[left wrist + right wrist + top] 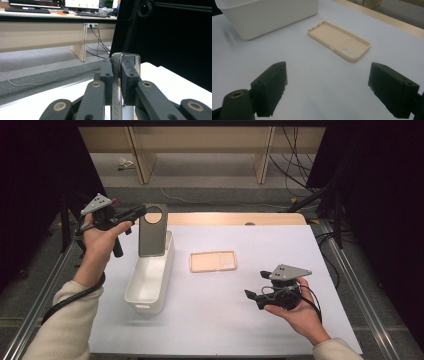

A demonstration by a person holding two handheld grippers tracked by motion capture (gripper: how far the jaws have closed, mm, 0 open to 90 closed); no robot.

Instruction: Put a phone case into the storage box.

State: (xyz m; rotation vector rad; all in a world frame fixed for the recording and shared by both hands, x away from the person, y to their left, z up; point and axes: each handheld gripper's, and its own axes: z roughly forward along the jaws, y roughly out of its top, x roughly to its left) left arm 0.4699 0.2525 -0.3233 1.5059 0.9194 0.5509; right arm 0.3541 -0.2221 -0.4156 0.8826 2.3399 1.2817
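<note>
Two hand-held black grippers are raised over a white table (210, 320), each gripped by a hand in a cream sleeve. The left gripper (141, 211) is lifted high at the table's far left, the forearm angled up from the near edge and the wrist bent so the tool points level toward the right. Its jaws are clamped tight on the top edge of a grey, flat phone case with a large round camera hole (152, 236); the case hangs upright with its lower end over the far part of a long white plastic tub (150, 285). In the left gripper view the case (117, 82) shows edge-on, pinched between the two pads. The right gripper (256, 287) lies in an upturned palm near the table's right front, pointing left, jaws spread wide with nothing between them (327, 85). A beige phone case with its hollow side up (213, 261) lies flat on the table just right of the tub, ahead of the right gripper.
</note>
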